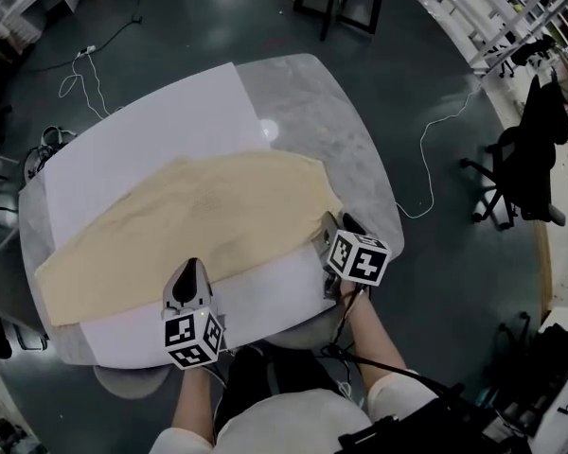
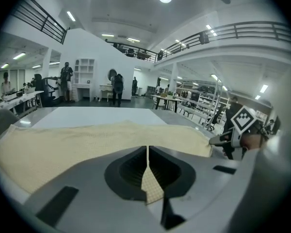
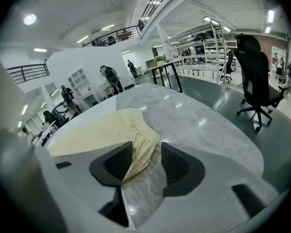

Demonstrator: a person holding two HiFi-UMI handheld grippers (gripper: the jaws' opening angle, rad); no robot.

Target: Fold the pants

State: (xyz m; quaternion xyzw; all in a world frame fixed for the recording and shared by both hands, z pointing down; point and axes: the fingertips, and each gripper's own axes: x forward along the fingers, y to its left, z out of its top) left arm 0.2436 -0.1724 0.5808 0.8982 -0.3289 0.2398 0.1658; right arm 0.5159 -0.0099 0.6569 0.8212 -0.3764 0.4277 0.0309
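Observation:
Cream pants [image 1: 199,225] lie folded in a long band across a white sheet [image 1: 161,121] on the grey marble table [image 1: 346,130]. My left gripper [image 1: 186,284] is at the band's near edge, shut with a strip of the cloth [image 2: 150,186] pinched between its jaws. My right gripper [image 1: 333,231] is at the band's right end. Its jaws stand open, and the ribbed waistband end [image 3: 138,152] lies loosely between them on the table, touching the left jaw only. The right gripper [image 2: 233,140] also shows at the right of the left gripper view.
A black office chair [image 1: 530,149] stands on the floor to the right, also seen as the chair [image 3: 254,81] beyond the table's edge. Cables [image 1: 85,74] trail on the floor at upper left. A grey seat [image 1: 0,287] is at the table's left side.

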